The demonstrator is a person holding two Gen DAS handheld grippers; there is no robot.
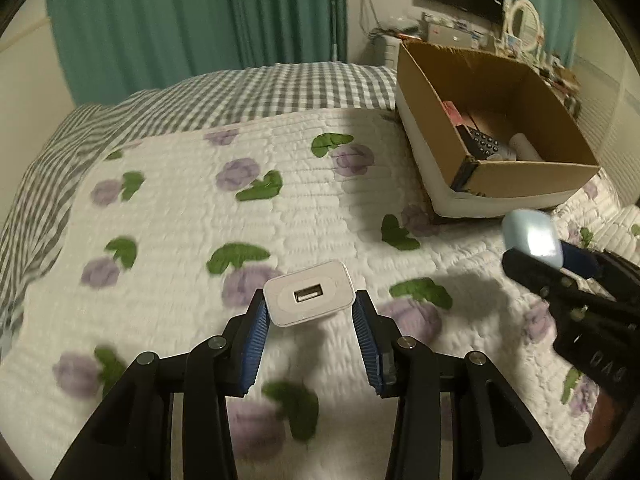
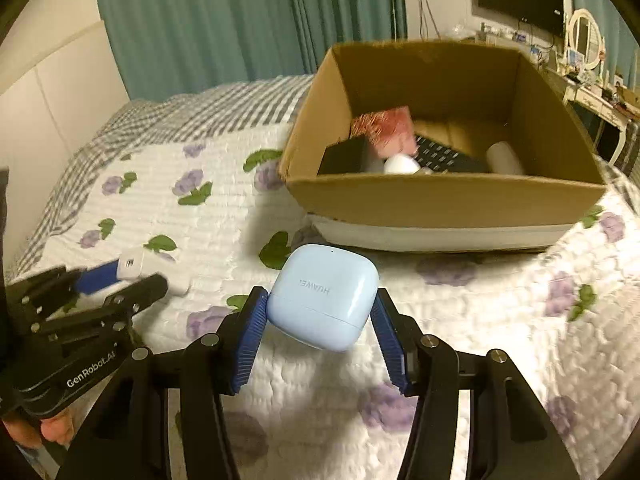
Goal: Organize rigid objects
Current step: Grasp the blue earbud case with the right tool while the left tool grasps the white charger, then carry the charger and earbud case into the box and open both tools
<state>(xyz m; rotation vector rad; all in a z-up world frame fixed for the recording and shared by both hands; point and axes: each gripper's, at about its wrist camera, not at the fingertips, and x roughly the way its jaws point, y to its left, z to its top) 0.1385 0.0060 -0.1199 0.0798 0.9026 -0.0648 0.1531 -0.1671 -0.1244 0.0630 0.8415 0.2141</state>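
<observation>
My left gripper [image 1: 309, 308] is shut on a white USB charger [image 1: 310, 299], held above the flowered quilt. It also shows at the left of the right wrist view, where the charger [image 2: 132, 264] sits between its fingers. My right gripper [image 2: 320, 312] is shut on a light blue earbud case [image 2: 322, 296], held above the quilt just in front of the cardboard box [image 2: 444, 200]. In the left wrist view the case [image 1: 530, 238] is at the right, below the box [image 1: 532, 178]. The box holds a calculator [image 2: 444, 156], a pink item [image 2: 386, 126] and white items.
The box stands on the bed's far right side. A grey checked cover [image 1: 240, 92] lies beyond the white flowered quilt [image 1: 180, 220]. Green curtains hang behind the bed. A cluttered desk with a mirror [image 2: 584, 38] and a wall screen is at the far right.
</observation>
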